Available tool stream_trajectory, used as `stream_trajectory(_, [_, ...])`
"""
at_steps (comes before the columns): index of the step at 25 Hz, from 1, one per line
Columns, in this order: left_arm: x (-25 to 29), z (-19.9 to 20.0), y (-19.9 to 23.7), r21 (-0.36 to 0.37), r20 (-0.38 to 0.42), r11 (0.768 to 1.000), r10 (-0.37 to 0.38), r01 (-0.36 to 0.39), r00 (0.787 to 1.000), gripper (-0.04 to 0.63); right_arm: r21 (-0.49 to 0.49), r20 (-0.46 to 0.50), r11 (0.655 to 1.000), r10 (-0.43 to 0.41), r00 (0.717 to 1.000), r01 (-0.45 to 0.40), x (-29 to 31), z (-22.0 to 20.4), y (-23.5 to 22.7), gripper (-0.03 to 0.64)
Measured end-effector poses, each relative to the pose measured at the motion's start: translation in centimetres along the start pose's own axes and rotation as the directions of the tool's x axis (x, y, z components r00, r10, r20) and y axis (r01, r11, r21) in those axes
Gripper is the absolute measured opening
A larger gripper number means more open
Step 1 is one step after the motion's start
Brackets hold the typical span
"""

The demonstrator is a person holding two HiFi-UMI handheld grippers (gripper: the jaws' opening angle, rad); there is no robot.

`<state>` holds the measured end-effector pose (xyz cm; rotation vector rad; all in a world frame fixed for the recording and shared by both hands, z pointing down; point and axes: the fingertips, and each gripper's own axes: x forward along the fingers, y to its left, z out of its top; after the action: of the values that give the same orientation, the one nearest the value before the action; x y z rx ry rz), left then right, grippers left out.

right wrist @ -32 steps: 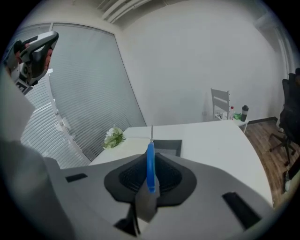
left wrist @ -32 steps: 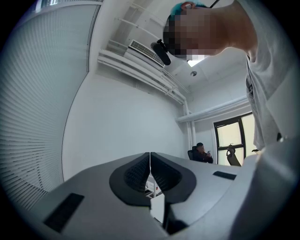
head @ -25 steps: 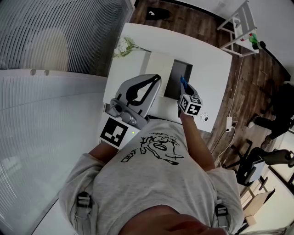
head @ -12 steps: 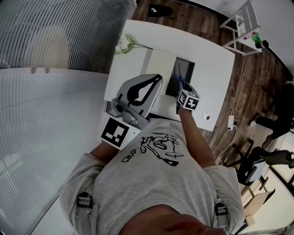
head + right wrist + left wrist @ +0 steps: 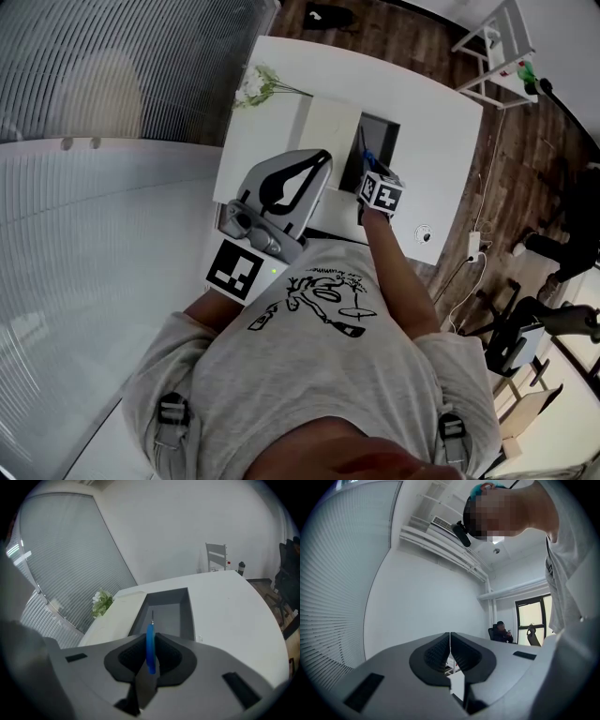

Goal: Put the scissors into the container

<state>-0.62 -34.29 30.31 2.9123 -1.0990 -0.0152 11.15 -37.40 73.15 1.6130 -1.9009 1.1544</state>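
Ribbed black fingers [image 5: 127, 657] pinch blue-handled scissors [image 5: 150, 645], tip toward rectangular grey container [image 5: 191, 617].

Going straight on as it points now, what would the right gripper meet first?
Probably the open grey rectangular container; the blue-handled scissors in the right gripper would touch first. Depth unclear.

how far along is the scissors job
Done: the scissors are picked up, clamped in the right tool. In hand: they point tip-first at the container. Left: lower them in and let go; it looks empty. The left tool is shut, idle.
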Motion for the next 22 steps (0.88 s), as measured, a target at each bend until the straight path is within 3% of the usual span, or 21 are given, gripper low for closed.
stream_trajectory(22, [0.2,0.1,0.5,-0.001,0.000,1.000,-0.001,0.001,1.000,0.021,0.144,-0.093,0.989,0.031,0.995,-0.018,1.7,-1.6,0.6,0.072])
